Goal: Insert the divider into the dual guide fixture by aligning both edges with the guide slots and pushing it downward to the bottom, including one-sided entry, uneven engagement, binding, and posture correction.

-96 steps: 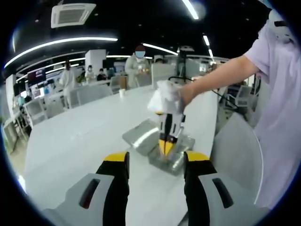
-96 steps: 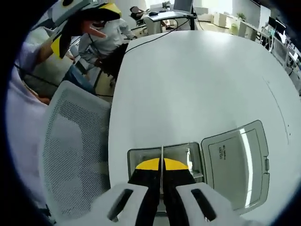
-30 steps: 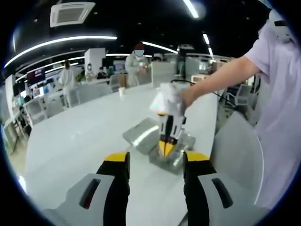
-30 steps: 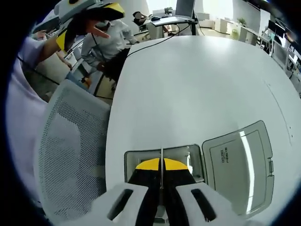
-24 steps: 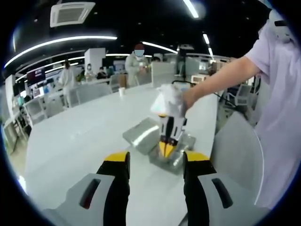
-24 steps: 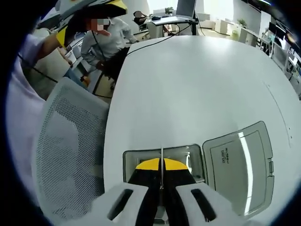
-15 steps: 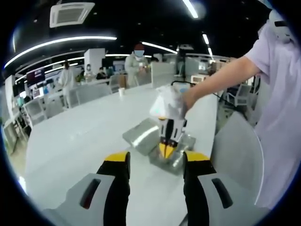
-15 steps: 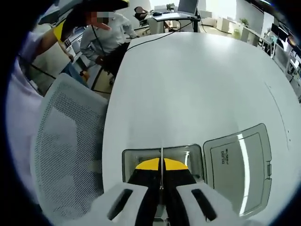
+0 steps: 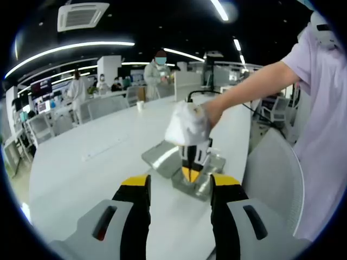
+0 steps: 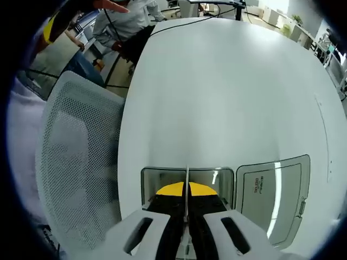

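Note:
My right gripper point(image 10: 187, 190) is shut on the thin metal divider point(image 10: 187, 176), seen edge-on between the yellow pads. The divider stands upright over the open grey fixture box point(image 10: 162, 172), its lower edge inside the box opening. In the left gripper view the right gripper point(image 9: 191, 161), held by a white-gloved hand point(image 9: 186, 125), points down into the same box point(image 9: 201, 183). My left gripper point(image 9: 180, 187) hangs back from the box, open, with nothing between its fingers.
The box's grey lid point(image 10: 274, 196) lies flat beside it on the white table point(image 10: 227, 92). A mesh office chair point(image 10: 70, 162) stands at the table's edge. Several people point(image 9: 157, 70) are at the far end of the table.
The gloved hand and right gripper have shifted slightly left and tilted over the box. The right gripper view has rolled with it. The left gripper is unchanged.

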